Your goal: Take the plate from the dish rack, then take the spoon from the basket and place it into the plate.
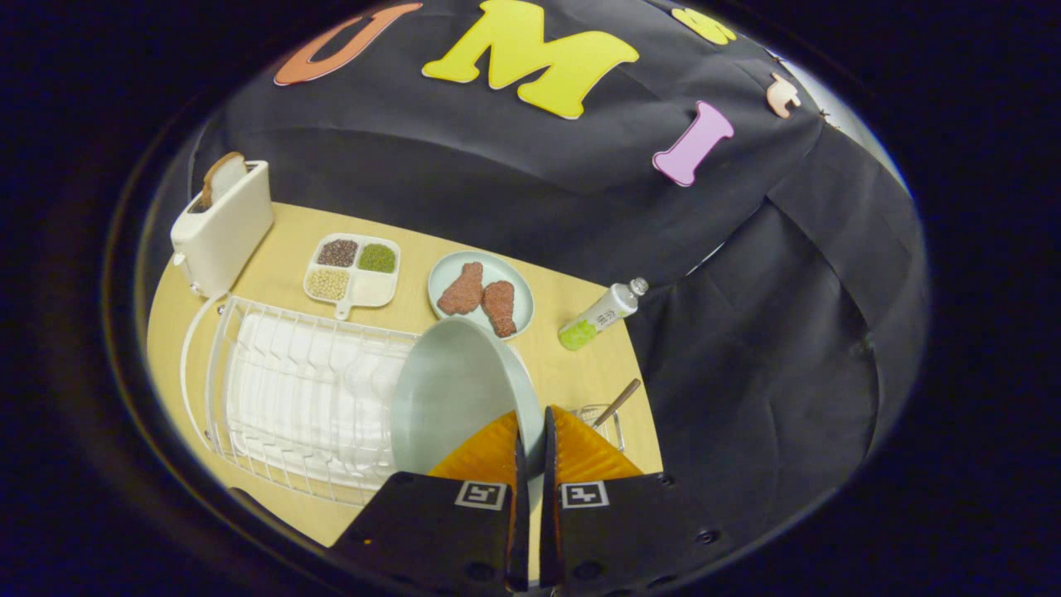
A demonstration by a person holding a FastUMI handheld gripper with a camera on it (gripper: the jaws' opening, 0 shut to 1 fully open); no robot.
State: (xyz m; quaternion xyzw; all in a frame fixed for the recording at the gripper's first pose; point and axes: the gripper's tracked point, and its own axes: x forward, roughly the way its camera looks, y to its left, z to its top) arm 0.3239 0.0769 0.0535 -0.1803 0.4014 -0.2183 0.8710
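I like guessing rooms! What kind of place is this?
Probably a pretend kitchen counter in a booth: a cream toaster holding bread, a white wire dish rack, and the gripper shut on a pale green plate.

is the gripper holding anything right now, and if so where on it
Yes. The gripper is shut on the pale green plate, both fingers pinching its rim at the near right edge, with the plate tilted above the dish rack.

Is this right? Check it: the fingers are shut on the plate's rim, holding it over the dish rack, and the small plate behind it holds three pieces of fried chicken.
One detail is wrong. The gripper view shows two pieces of fried chicken on the small plate, not three. The rest holds: the fingers are shut on the plate rim, over the dish rack.
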